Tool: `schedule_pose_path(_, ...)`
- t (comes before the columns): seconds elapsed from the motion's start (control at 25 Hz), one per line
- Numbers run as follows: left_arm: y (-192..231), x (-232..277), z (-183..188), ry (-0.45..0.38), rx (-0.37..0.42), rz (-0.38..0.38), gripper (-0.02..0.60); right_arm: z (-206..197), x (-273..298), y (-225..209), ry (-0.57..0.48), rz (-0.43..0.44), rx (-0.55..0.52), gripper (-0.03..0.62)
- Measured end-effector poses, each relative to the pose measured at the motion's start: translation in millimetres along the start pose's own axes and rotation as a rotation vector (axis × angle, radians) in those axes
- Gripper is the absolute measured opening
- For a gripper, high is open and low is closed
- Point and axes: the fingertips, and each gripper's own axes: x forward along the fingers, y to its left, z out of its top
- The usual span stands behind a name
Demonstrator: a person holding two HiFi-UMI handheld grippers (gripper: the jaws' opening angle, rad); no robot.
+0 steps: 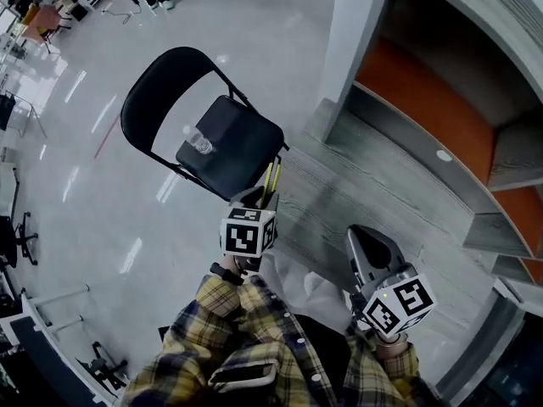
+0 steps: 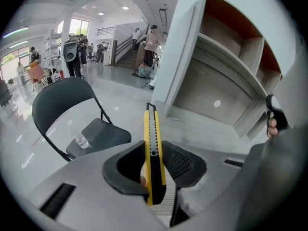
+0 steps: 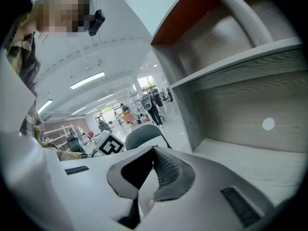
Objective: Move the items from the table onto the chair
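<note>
A black folding chair (image 1: 242,147) stands on the floor left of the grey table (image 1: 373,176). A small clear bottle (image 1: 199,142) lies on its seat. My left gripper (image 1: 263,197) hovers between table edge and chair, shut on a yellow utility knife (image 1: 271,179). In the left gripper view the knife (image 2: 153,143) stands upright between the pads of that gripper (image 2: 153,165), with the chair (image 2: 103,134) and bottle (image 2: 82,141) beyond. My right gripper (image 1: 366,248) is over the table's near part, shut and empty; its jaws (image 3: 153,158) meet with nothing between them.
A grey shelf unit with orange back panels (image 1: 433,100) rises at the table's far side. A white pillar (image 1: 352,32) stands beside the chair. People and office furniture (image 2: 77,52) are far off across the glossy floor. A small white disc (image 1: 444,155) lies on the table.
</note>
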Motion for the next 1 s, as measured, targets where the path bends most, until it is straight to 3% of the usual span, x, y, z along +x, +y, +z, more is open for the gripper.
schedule_pose_path(0.28, 133, 19, 6, 0.098, 0.121, 0.001, 0.117, -27, 107, 63, 0.009, -0.047, 0.106, 0.017)
schedule_pose_path(0.44, 193, 40, 0, 0.143, 0.171, -0.008, 0.117, -46, 171, 93, 0.044, -0.032, 0.12, 0.017)
schedule_pose_path(0.68, 252, 108, -36, 0.207, 0.159, -0.024, 0.117, -77, 259, 100, 0.103, -0.004, 0.097, 0.017)
schedule_pose_path(1.0, 286, 200, -112, 0.305, 0.097, -0.055, 0.117, -135, 358, 84, 0.219, 0.053, 0.126, 0.017)
